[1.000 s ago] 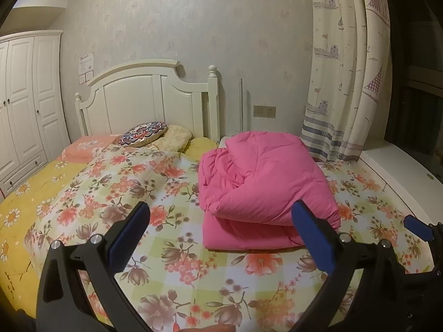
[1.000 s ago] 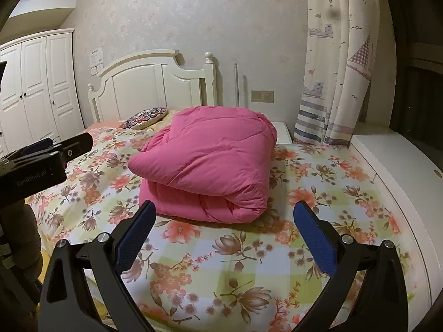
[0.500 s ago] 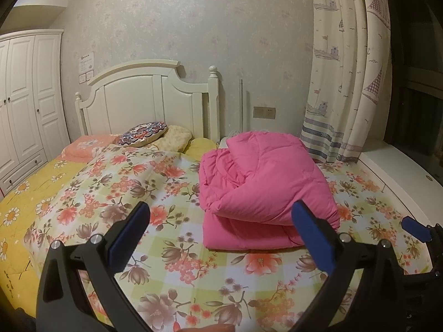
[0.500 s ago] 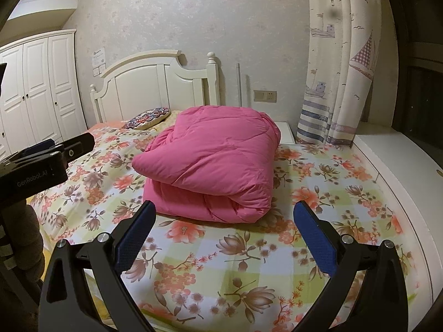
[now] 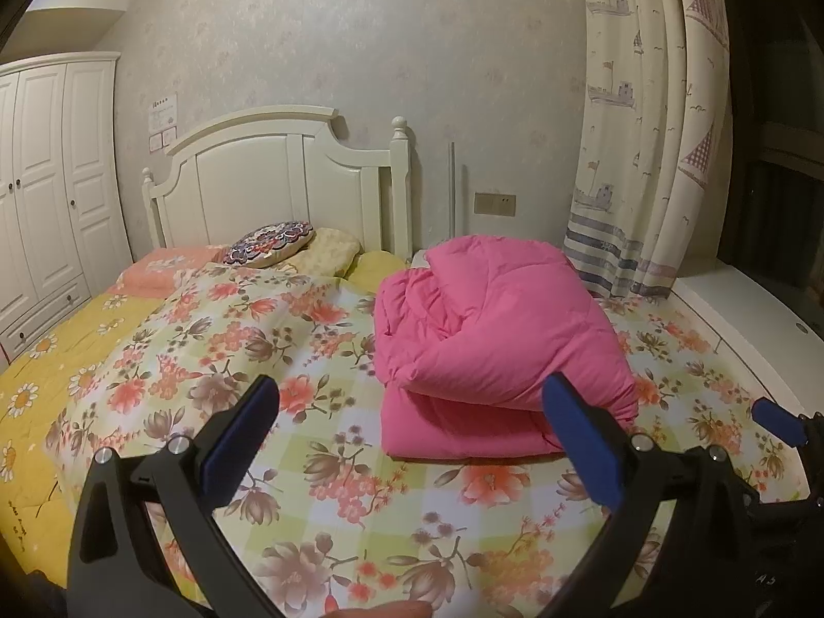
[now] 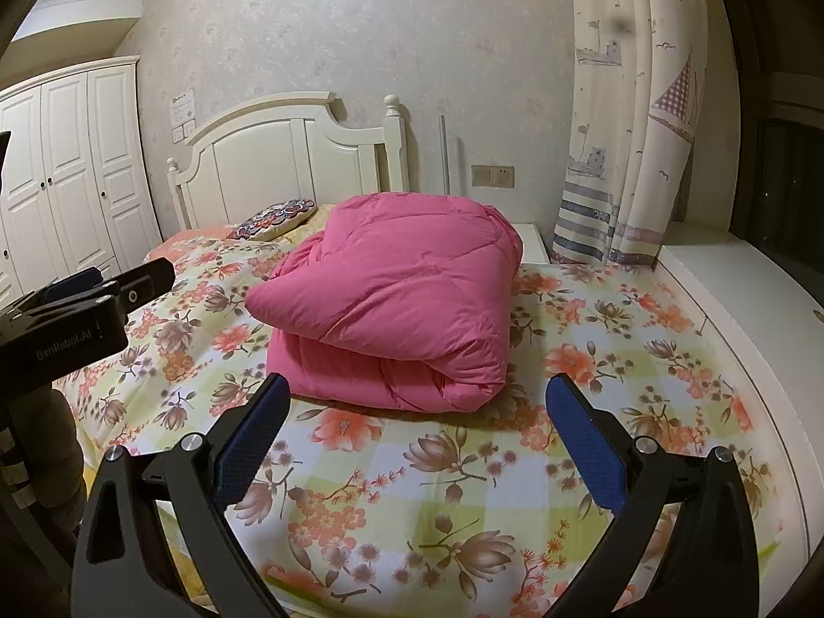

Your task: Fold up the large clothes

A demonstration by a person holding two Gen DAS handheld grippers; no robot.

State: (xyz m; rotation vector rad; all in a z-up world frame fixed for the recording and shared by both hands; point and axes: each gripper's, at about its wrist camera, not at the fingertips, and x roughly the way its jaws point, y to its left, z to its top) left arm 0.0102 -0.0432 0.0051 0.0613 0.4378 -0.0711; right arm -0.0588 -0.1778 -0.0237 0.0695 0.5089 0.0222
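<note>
Pink quilted padded garment or comforter (image 5: 494,340) lies folded in a thick bundle on the floral-sheeted bed (image 5: 309,489), near the white headboard (image 5: 268,185); left gripper (image 5: 412,443) and right gripper (image 6: 417,438) hover short of it, jaws spread wide, empty. Judged near-finished: any final tidy should press the puffy top layer flat and square the edges. Bundle's far side and inner layers are hidden; cannot tell the garment type.

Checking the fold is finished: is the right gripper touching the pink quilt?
Apart. Right wrist view shows right gripper open, floral sheet visible before pink quilt.
</note>
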